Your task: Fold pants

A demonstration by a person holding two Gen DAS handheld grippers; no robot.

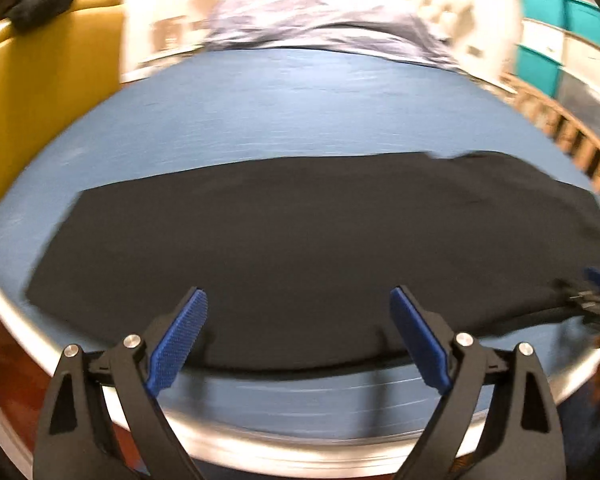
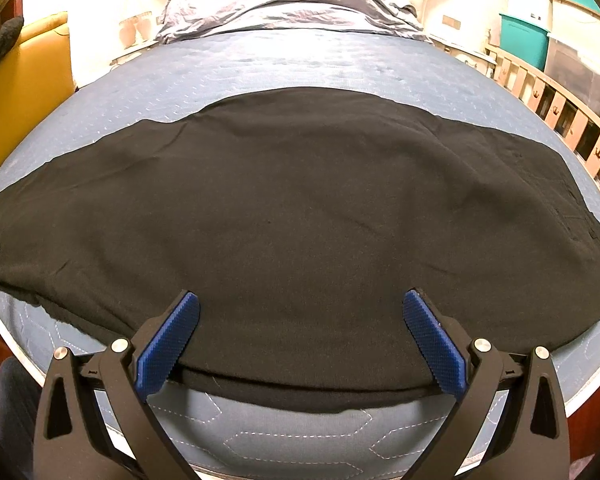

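Observation:
Black pants (image 1: 284, 240) lie flat across the near part of a blue quilted mattress (image 1: 284, 112), folded lengthwise into one long band running left to right. My left gripper (image 1: 298, 300) is open above the band's near edge, nothing between its blue pads. The left wrist view is motion-blurred. In the right wrist view the same pants (image 2: 300, 208) fill the middle of the mattress (image 2: 300, 60). My right gripper (image 2: 300, 304) is open too, its pads low over the near edge of the cloth. The right gripper's tip (image 1: 598, 292) shows at the far right of the left view.
A rumpled grey pillow (image 2: 284, 4) lies at the head of the bed before a tufted headboard. A yellow chair (image 1: 48, 88) stands left with a dark cloth on it. A wooden rail (image 2: 560, 112) and stacked teal and white bins (image 2: 540, 12) are right.

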